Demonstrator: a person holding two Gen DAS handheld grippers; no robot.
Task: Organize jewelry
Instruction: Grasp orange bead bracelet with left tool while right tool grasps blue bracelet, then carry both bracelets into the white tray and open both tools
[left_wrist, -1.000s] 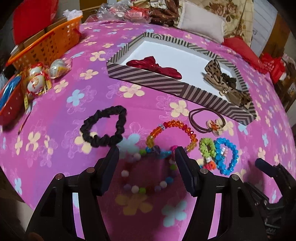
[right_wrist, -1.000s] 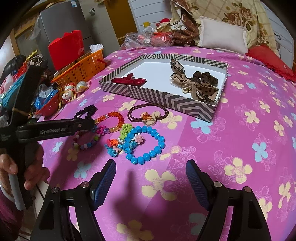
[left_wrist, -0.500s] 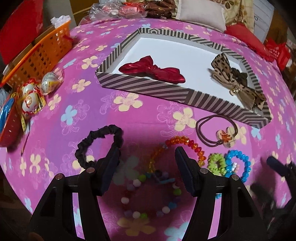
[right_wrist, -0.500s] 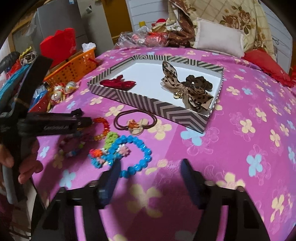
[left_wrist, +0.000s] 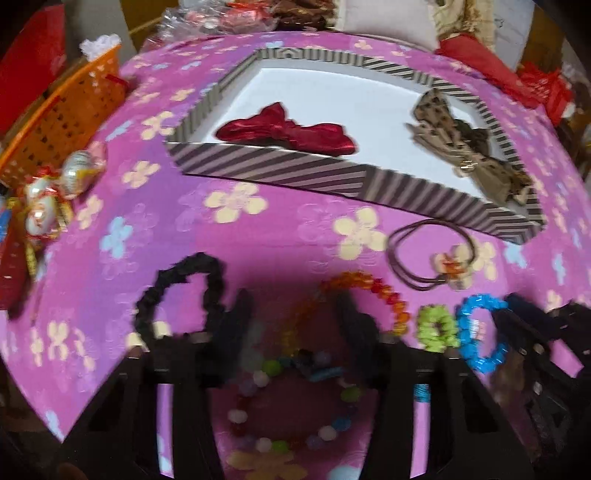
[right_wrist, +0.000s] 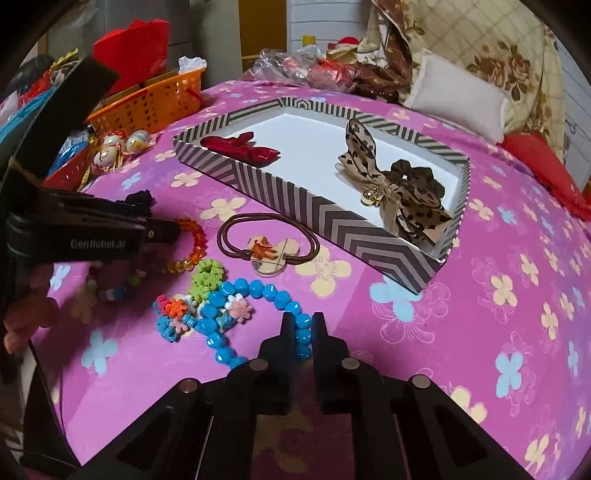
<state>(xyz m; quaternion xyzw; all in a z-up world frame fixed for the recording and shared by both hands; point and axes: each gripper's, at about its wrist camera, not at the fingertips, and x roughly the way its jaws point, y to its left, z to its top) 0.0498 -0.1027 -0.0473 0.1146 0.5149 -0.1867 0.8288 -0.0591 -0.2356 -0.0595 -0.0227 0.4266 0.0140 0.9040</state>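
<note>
Jewelry lies loose on a pink flowered cloth (right_wrist: 480, 295) covering the bench, in front of a striped box (right_wrist: 325, 218). Inside the box rest a red bow (right_wrist: 240, 149) and a leopard bow (right_wrist: 391, 184).

The right gripper (right_wrist: 301, 321) has its jaws pressed together on the near side of the blue bracelet (right_wrist: 255, 295), pinching a few of its beads between them. Against that bracelet lie a green scrunchie (right_wrist: 207, 275) and small orange and blue flower pieces (right_wrist: 173, 314). Just beyond sits a brown hair tie (right_wrist: 266, 243) with a cream charm.

The left gripper (left_wrist: 291, 325) points down at the cloth, blurred in its own view. Its jaws are closing, with the near arc of the orange bracelet (left_wrist: 373, 288) between them; whether the pads press on it I cannot tell. A pastel bead bracelet (left_wrist: 295, 402) lies under that gripper, and a black scrunchie (left_wrist: 181, 291) lies just to its left.

An orange basket (right_wrist: 147, 103) and wrapped ornaments (right_wrist: 122, 146) stand at the left edge of the cloth. A hand (right_wrist: 22, 317) shows at the left of the right view.
</note>
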